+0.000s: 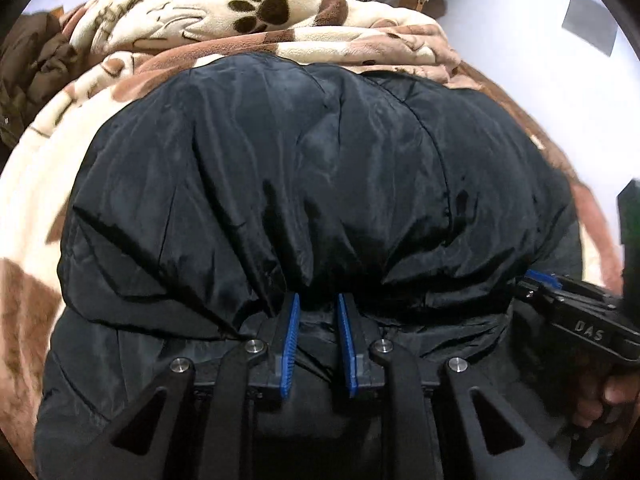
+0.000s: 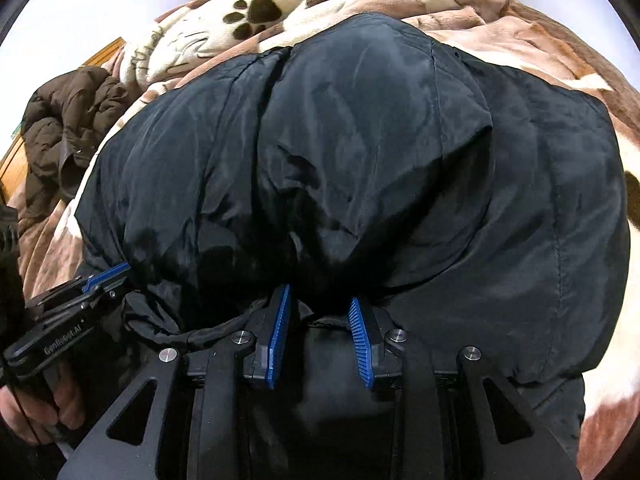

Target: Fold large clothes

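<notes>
A large black puffy jacket [image 1: 320, 168] lies on a bed and fills both views; it also shows in the right wrist view [image 2: 360, 152]. Its near part is folded over away from me into a thick bulge. My left gripper [image 1: 317, 300] has its blue pads partly closed on a bunch of the jacket's near edge. My right gripper [image 2: 320, 296] grips the same edge further right, with fabric and a hem cord between its pads. The right gripper shows at the right of the left wrist view [image 1: 576, 312], and the left gripper shows at the left of the right wrist view [image 2: 72, 312].
A cream and brown paw-print blanket [image 1: 256, 12] covers the bed under and beyond the jacket. A brown jacket [image 2: 72, 120] lies crumpled at the left edge of the bed. A white wall and wooden furniture stand behind.
</notes>
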{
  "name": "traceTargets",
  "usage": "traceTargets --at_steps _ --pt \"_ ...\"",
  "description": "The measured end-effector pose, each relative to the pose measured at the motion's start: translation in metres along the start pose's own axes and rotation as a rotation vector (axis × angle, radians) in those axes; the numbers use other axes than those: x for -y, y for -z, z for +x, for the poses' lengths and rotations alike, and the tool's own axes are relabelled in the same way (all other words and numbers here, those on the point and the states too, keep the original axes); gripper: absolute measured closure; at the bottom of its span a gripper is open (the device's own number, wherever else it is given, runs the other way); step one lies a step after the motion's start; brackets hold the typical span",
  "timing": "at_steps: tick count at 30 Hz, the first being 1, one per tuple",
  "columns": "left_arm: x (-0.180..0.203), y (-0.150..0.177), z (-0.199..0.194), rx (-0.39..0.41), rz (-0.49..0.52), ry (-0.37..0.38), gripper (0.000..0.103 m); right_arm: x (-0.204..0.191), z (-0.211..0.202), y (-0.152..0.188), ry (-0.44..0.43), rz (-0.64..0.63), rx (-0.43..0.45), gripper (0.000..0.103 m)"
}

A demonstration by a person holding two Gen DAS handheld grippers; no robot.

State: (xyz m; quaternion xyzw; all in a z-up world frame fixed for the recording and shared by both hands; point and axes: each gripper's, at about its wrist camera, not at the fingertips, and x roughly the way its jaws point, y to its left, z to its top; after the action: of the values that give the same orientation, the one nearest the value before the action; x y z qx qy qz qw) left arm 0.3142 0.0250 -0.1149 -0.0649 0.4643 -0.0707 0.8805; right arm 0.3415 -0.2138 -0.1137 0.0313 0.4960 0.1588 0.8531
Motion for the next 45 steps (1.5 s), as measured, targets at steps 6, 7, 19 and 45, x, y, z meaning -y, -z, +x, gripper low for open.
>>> traceTargets --at_steps 6,7,19,45 --pt "0.001 -0.006 0.005 -0.021 -0.01 -0.027 0.082 0.0 -0.002 -0.001 -0.004 -0.002 -0.005 0.073" --pt "0.001 -0.007 0.0 -0.028 -0.01 -0.023 0.082 0.0 -0.006 -0.002 -0.007 -0.002 -0.014 0.073" --pt "-0.02 -0.054 -0.074 0.193 -0.018 -0.051 0.054 0.016 -0.086 -0.048 0.021 -0.003 0.21 0.072" --pt "0.01 -0.001 -0.016 0.04 0.014 0.048 0.053 -0.007 -0.037 -0.013 -0.064 -0.034 0.06 0.071"
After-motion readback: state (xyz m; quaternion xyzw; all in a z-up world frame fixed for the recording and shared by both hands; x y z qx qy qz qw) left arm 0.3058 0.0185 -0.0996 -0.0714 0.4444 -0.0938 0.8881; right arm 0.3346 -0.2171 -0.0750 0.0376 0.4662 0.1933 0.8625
